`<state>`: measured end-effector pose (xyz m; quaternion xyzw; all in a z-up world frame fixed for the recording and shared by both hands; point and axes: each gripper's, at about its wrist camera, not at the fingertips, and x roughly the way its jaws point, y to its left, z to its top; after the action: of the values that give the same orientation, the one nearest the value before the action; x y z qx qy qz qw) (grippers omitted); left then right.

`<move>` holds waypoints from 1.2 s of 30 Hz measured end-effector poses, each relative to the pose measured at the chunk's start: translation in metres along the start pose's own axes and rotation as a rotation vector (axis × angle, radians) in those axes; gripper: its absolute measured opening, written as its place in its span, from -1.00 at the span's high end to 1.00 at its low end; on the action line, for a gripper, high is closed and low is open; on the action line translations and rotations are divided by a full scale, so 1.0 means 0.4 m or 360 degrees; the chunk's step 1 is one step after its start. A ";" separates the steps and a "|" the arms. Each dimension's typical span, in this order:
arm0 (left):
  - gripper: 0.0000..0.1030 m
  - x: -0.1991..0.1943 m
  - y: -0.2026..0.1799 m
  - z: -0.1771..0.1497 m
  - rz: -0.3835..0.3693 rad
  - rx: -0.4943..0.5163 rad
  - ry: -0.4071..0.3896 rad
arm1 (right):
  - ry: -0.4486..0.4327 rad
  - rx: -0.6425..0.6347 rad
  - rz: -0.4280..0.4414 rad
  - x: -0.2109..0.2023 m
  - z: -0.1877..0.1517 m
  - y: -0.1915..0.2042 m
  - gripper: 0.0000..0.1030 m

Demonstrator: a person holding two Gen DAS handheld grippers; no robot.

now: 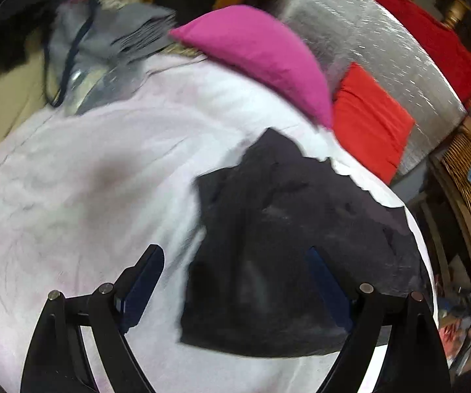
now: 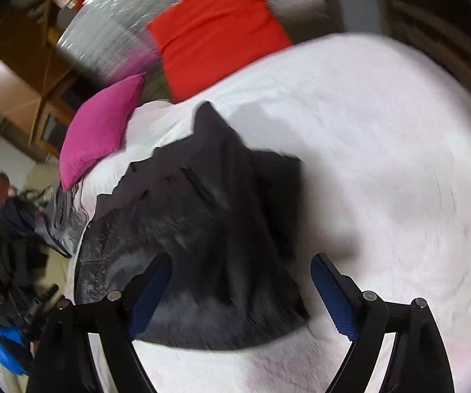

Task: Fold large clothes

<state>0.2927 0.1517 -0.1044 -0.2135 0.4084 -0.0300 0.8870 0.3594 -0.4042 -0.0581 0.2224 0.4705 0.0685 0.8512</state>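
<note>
Dark garment [image 1: 287,245]: one, rumpled and partly folded, lying on a white bed sheet [image 1: 88,196]; in the left wrist view it sits from centre toward 4 o'clock, in the right wrist view [image 2: 202,229] at centre.

Grey clothes [image 1: 104,39]: heap at 11 o'clock, left view, blurred.

Pink cushion [image 1: 258,55]: at 12 o'clock, resting on the sheet's far edge.

Red cushion [image 1: 369,121]: at 2 o'clock, just beside the pink one, against a silver quilted surface [image 1: 366,32].

Left claw [image 1: 235,278]: jaws spread wide, nothing pinched; the garment lies below and between the fingers.

Right claw [image 2: 242,281]: jaws spread wide, nothing pinched, poised over the garment's near part.

Clothes pile [image 2: 9,262]: at 9 o'clock, right view.
</note>
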 end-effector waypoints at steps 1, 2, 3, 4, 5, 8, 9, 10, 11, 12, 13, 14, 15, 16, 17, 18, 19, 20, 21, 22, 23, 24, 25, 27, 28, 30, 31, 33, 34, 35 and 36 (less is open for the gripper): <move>-0.73 0.002 -0.030 -0.004 0.0001 0.0056 -0.0013 | -0.0014 -0.0035 0.0032 0.004 0.004 0.026 -0.73; -0.74 0.006 -0.065 -0.012 0.0015 0.0121 -0.0024 | -0.0006 -0.0076 0.0089 0.014 0.004 0.057 -0.73; -0.74 0.011 -0.097 -0.020 0.0048 0.0179 -0.0034 | 0.0018 -0.0127 0.0164 0.024 -0.001 0.090 -0.73; -0.74 0.020 -0.124 -0.025 0.0088 0.0218 -0.0037 | 0.0033 -0.0153 0.0212 0.038 -0.006 0.112 -0.73; -0.74 0.032 -0.155 -0.035 0.0123 0.0259 -0.0032 | 0.0056 -0.0177 0.0260 0.051 -0.015 0.132 -0.73; -0.74 0.067 -0.227 -0.067 0.0221 0.0373 -0.0004 | 0.0147 -0.0231 0.0309 0.118 -0.045 0.161 -0.73; -0.74 0.082 -0.246 -0.078 0.0247 0.0410 0.0018 | 0.0207 -0.0198 0.0218 0.159 -0.052 0.146 -0.72; -0.74 0.094 -0.258 -0.086 0.0265 0.0437 0.0039 | 0.0246 -0.0150 0.0160 0.186 -0.055 0.126 -0.71; -0.74 0.107 -0.267 -0.095 0.0295 0.0462 0.0061 | 0.0255 -0.0079 0.0142 0.207 -0.056 0.100 -0.71; -0.74 0.118 -0.272 -0.102 0.0316 0.0476 0.0075 | 0.0241 -0.0049 0.0145 0.209 -0.057 0.091 -0.71; -0.74 0.124 -0.275 -0.105 0.0328 0.0483 0.0078 | 0.0224 -0.0036 0.0141 0.201 -0.057 0.092 -0.71; -0.74 0.126 -0.275 -0.108 0.0338 0.0486 0.0078 | 0.0218 -0.0054 0.0128 0.191 -0.056 0.104 -0.71; -0.74 0.127 -0.273 -0.109 0.0337 0.0485 0.0079 | 0.0212 -0.0073 0.0132 0.181 -0.056 0.113 -0.71; -0.74 0.126 -0.271 -0.108 0.0335 0.0481 0.0079 | 0.0198 -0.0092 0.0163 0.164 -0.056 0.121 -0.71; -0.74 0.122 -0.268 -0.107 0.0334 0.0478 0.0081 | 0.0176 -0.0099 0.0190 0.145 -0.055 0.123 -0.71; -0.74 0.120 -0.265 -0.106 0.0331 0.0477 0.0082 | 0.0155 -0.0100 0.0196 0.131 -0.049 0.124 -0.71; -0.74 0.117 -0.264 -0.104 0.0329 0.0480 0.0080 | 0.0121 -0.0096 0.0196 0.112 -0.044 0.117 -0.71; -0.74 0.112 -0.262 -0.100 0.0327 0.0485 0.0079 | 0.0094 -0.0087 0.0194 0.097 -0.037 0.107 -0.71; -0.74 0.103 -0.260 -0.096 0.0310 0.0489 0.0084 | 0.0075 -0.0072 0.0193 0.080 -0.028 0.092 -0.71; -0.74 0.095 -0.255 -0.091 0.0276 0.0487 0.0086 | 0.0061 -0.0044 0.0192 0.062 -0.017 0.068 -0.71; -0.74 0.083 -0.243 -0.081 0.0227 0.0483 0.0084 | 0.0050 -0.0013 0.0182 0.045 -0.012 0.045 -0.74; -0.74 0.070 -0.225 -0.069 0.0183 0.0470 0.0081 | 0.0039 0.0024 0.0161 0.032 -0.005 0.017 -0.77; -0.74 0.062 -0.207 -0.058 0.0148 0.0443 0.0082 | 0.0027 0.0066 0.0142 0.022 0.003 -0.017 -0.88; -0.78 0.039 -0.126 -0.020 0.0032 0.0288 0.0061 | 0.0030 0.0152 0.0131 0.019 0.017 -0.075 -0.98; -0.83 0.035 -0.093 -0.005 -0.0001 0.0221 0.0055 | 0.0037 0.0209 0.0128 0.020 0.019 -0.107 -0.98; -0.84 0.040 -0.010 0.033 -0.0046 0.0040 0.0066 | 0.0074 0.0280 0.0143 0.037 0.026 -0.155 -0.98; -0.84 0.055 0.027 0.050 -0.0100 -0.0026 0.0103 | 0.0106 0.0303 0.0164 0.055 0.029 -0.168 -0.98; -0.84 0.087 0.067 0.067 -0.0136 -0.0073 0.0161 | 0.0143 0.0328 0.0231 0.085 0.036 -0.177 -0.98; -0.84 0.102 0.073 0.070 -0.0164 -0.0067 0.0188 | 0.0158 0.0321 0.0258 0.100 0.040 -0.172 -0.98; -0.84 0.123 0.075 0.071 -0.0207 -0.0057 0.0235 | 0.0177 0.0315 0.0276 0.116 0.042 -0.169 -0.98; -0.84 0.138 0.076 0.070 -0.0230 -0.0060 0.0267 | 0.0208 0.0314 0.0290 0.138 0.044 -0.163 -0.98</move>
<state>0.3466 0.1765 -0.1399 -0.2557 0.4652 -0.1038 0.8411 0.3982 -0.4500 -0.1213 0.3417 0.5072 0.1133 0.7830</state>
